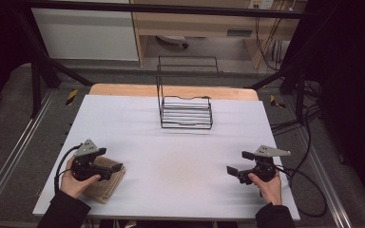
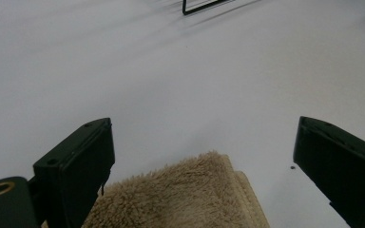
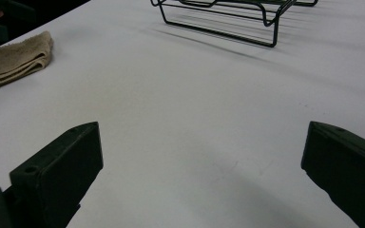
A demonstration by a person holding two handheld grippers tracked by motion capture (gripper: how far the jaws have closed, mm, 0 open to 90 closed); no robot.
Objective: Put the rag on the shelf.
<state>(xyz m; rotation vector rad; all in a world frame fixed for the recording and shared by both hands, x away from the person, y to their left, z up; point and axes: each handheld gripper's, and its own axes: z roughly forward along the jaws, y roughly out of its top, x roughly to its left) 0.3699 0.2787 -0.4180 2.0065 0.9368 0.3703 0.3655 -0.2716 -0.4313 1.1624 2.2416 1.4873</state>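
Observation:
A folded beige towel [image 1: 103, 186] lies near the front left corner of the white table [image 1: 171, 142]. My left gripper [image 1: 110, 160] hovers over the towel's far end, open. In the left gripper view the towel [image 2: 190, 194] lies low between the wide-apart jaws of the left gripper [image 2: 203, 126], which do not touch it. My right gripper [image 1: 240, 162] is open at the front right over bare table, nothing between its jaws. The right gripper view looks past the right gripper [image 3: 203, 127] to the towel [image 3: 16, 57] far off at the left.
A black wire rack [image 1: 186, 114] stands upright at the back centre of the table, also in the right gripper view [image 3: 228, 19]; its corner [image 2: 204, 5] shows in the left gripper view. A wooden strip [image 1: 123, 89] edges the far side. Cables [image 1: 309, 190] trail off the right.

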